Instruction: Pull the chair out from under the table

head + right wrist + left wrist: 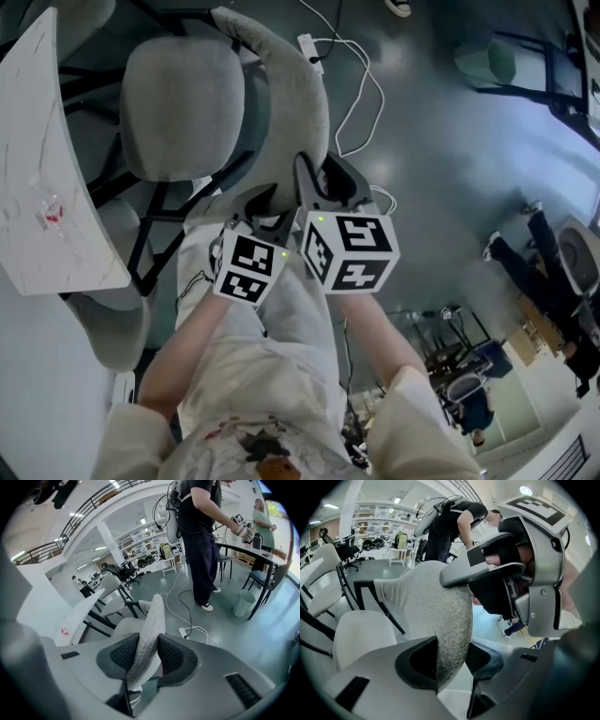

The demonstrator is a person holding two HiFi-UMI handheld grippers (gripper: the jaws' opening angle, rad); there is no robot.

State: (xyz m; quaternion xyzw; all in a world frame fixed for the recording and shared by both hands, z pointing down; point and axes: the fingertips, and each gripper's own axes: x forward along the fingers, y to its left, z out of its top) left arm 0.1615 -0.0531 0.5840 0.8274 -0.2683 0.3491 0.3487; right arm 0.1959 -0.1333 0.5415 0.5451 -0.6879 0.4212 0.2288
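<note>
On the chair's (295, 112) top edge, left gripper (255, 204) and right gripper (323, 183), fingers pinching it (open floor (441, 141) beside).

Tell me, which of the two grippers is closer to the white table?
Left. Both clamp the chair's backrest side by side. The left gripper grips on the side toward the white table, and the right gripper sits just beyond it, farther from the table.

The chair (183, 108) stands just right of the surface (37, 178). The left tool (258, 204) and right tool (323, 183) sit side by side on its backrest (295, 98). A power strip (307, 44) lies on the floor beyond.
</note>
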